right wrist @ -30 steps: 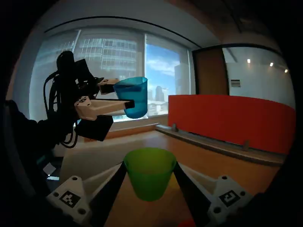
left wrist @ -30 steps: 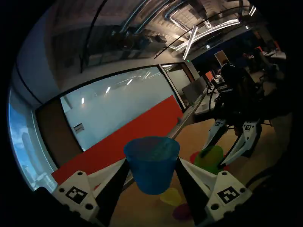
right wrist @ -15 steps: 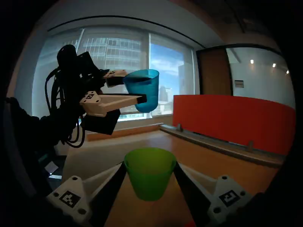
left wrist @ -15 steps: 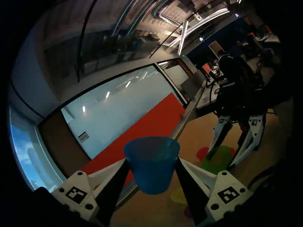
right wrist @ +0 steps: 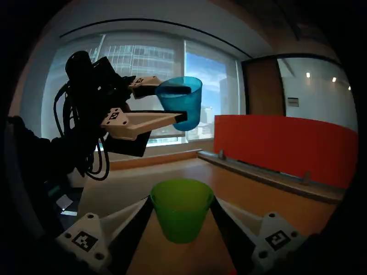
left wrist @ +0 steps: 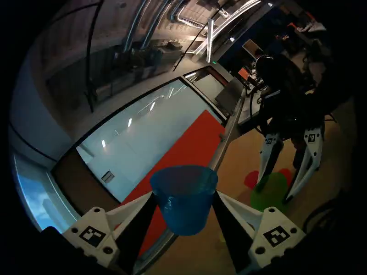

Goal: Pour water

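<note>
My left gripper (left wrist: 183, 204) is shut on a blue translucent cup (left wrist: 184, 198), held up in the air and a little tilted. In the right gripper view that blue cup (right wrist: 180, 101) hangs high at centre-left, above and beyond the green cup (right wrist: 182, 208). My right gripper (right wrist: 182, 215) is shut on the green cup, upright over the wooden table (right wrist: 257, 192). In the left gripper view the right gripper (left wrist: 289, 176) stands to the right, lower down, with the green cup (left wrist: 270, 192) between its fingers.
A red partition (right wrist: 293, 149) runs along the table's far edge. Large windows (right wrist: 137, 68) lie behind the left gripper. A person's dark sleeve (right wrist: 36, 160) and cables are at the left. Coloured flat discs (left wrist: 251, 179) lie on the table near the green cup.
The left gripper has carried the blue cup higher and closer over the green cup, tilting as it goes. The right gripper with the green cup has stayed nearly still.
</note>
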Available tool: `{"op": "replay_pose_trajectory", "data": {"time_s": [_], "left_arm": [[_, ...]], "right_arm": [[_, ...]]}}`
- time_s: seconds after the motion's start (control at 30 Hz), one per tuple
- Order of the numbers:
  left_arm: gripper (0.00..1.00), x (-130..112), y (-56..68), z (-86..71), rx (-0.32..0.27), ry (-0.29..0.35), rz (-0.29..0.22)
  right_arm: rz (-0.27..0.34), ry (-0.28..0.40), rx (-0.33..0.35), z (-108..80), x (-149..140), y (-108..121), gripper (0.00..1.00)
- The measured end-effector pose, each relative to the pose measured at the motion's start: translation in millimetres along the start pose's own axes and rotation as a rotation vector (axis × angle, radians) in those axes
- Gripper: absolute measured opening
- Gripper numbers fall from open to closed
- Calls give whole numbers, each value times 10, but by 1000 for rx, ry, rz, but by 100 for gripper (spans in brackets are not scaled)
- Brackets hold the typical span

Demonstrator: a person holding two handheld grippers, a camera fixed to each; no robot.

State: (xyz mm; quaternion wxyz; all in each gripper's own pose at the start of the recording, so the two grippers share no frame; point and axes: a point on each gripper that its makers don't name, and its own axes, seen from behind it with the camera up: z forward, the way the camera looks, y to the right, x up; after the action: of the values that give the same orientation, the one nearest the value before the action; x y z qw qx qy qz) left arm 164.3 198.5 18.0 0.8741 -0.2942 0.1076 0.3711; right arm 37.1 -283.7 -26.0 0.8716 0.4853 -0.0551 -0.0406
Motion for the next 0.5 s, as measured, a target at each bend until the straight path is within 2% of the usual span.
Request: {"op": "replay_pose_trajectory", "data": {"time_s": [0.5], "left_arm": [[82,101,-28,24,6,5,100]], "right_arm": [[-12,-12,20,29,-32,-94,91]]}}
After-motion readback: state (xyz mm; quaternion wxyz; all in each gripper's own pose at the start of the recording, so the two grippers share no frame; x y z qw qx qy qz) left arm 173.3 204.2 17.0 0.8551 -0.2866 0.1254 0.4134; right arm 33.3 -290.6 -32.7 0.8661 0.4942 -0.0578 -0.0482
